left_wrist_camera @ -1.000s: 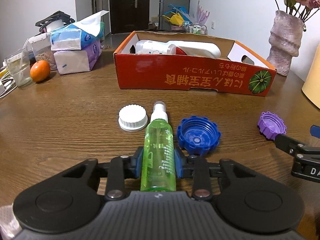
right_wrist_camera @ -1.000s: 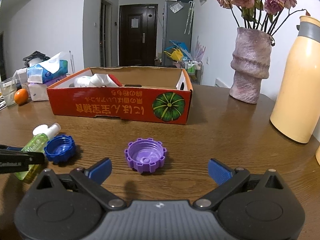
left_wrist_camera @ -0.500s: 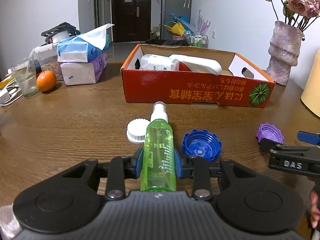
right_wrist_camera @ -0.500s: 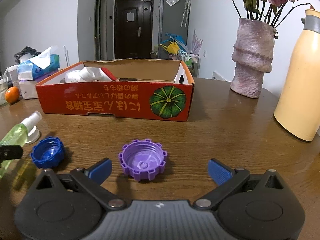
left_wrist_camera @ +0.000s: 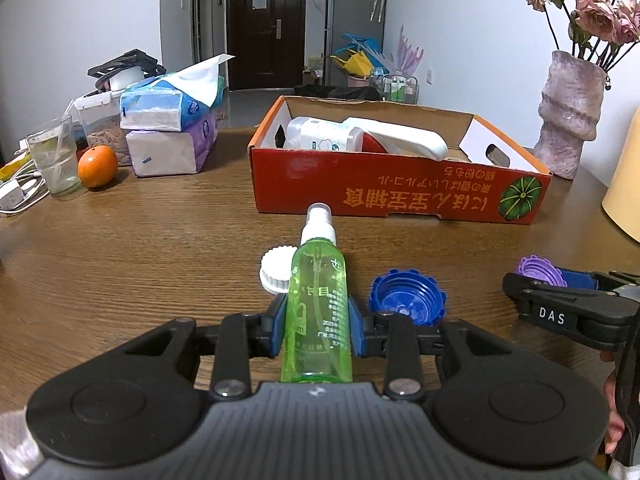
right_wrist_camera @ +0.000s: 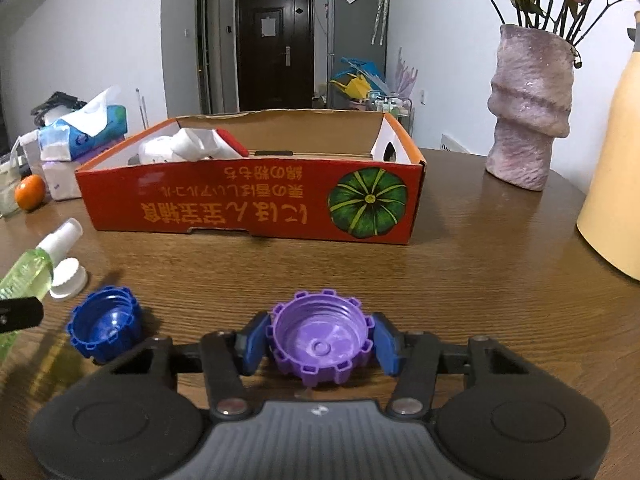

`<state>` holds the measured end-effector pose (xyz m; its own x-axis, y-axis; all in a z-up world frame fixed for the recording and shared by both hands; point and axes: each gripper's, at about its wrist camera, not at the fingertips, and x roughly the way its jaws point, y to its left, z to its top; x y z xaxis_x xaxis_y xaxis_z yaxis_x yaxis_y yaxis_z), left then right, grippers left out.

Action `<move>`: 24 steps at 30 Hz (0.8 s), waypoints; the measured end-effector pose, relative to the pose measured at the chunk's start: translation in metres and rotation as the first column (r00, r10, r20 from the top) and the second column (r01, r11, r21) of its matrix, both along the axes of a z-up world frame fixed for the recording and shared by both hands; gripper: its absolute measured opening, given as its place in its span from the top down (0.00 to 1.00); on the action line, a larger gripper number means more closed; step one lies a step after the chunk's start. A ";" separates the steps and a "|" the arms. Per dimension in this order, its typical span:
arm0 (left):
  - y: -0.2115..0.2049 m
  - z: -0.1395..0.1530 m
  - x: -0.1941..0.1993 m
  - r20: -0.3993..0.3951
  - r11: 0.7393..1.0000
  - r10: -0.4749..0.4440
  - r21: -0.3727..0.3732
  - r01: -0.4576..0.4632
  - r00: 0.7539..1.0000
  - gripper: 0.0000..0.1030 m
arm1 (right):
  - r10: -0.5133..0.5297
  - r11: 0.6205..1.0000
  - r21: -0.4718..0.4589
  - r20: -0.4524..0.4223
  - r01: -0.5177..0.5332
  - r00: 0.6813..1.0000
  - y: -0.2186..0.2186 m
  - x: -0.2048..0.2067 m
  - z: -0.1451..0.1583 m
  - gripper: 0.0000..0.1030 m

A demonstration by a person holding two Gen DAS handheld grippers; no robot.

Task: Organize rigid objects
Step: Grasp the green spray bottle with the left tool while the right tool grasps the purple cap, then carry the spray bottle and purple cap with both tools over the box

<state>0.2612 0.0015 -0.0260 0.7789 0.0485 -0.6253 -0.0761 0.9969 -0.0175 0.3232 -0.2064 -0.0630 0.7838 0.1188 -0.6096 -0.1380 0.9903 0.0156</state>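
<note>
My left gripper [left_wrist_camera: 318,312] is shut on a green spray bottle [left_wrist_camera: 318,280], whose white nozzle points toward the red cardboard box [left_wrist_camera: 380,188]. In the right wrist view, my right gripper [right_wrist_camera: 320,340] has its jaws closing on an upturned purple cap [right_wrist_camera: 320,332]. Both blue pads touch the cap's ribbed sides, and it rests on the wooden table. An upturned blue cap [left_wrist_camera: 406,296] lies just right of the bottle. A white cap [left_wrist_camera: 274,270] is half hidden behind the bottle's left side.
Inside the box lie white bottles [left_wrist_camera: 320,138]. At the back left stand tissue packs [left_wrist_camera: 172,128], an orange [left_wrist_camera: 97,166] and a glass [left_wrist_camera: 54,156]. To the right are a pink vase [right_wrist_camera: 528,120] and a tall yellow flask [right_wrist_camera: 612,184].
My right gripper moved forward over the purple cap and its jaws swung in from wide open to touch the cap's sides. The left gripper kept its hold on the green bottle.
</note>
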 end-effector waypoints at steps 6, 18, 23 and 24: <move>0.002 0.001 0.000 0.004 1.000 0.002 -0.004 -0.002 1.000 0.69 | -0.008 1.000 -0.006 0.029 0.008 1.000 0.003 -0.006 0.003 0.48; 0.004 0.013 -0.006 0.046 1.000 0.005 -0.010 -0.004 0.999 0.69 | 0.003 0.999 0.040 0.105 -0.007 0.994 0.012 -0.027 0.021 0.48; 0.003 0.023 -0.010 0.078 1.000 0.003 -0.006 -0.003 0.997 0.69 | 0.012 0.998 0.060 0.141 -0.021 0.990 0.018 -0.036 0.031 0.48; 0.003 0.024 -0.011 0.084 1.000 0.003 -0.004 -0.003 0.996 0.69 | 0.013 0.998 0.065 0.148 -0.023 0.989 0.019 -0.038 0.034 0.48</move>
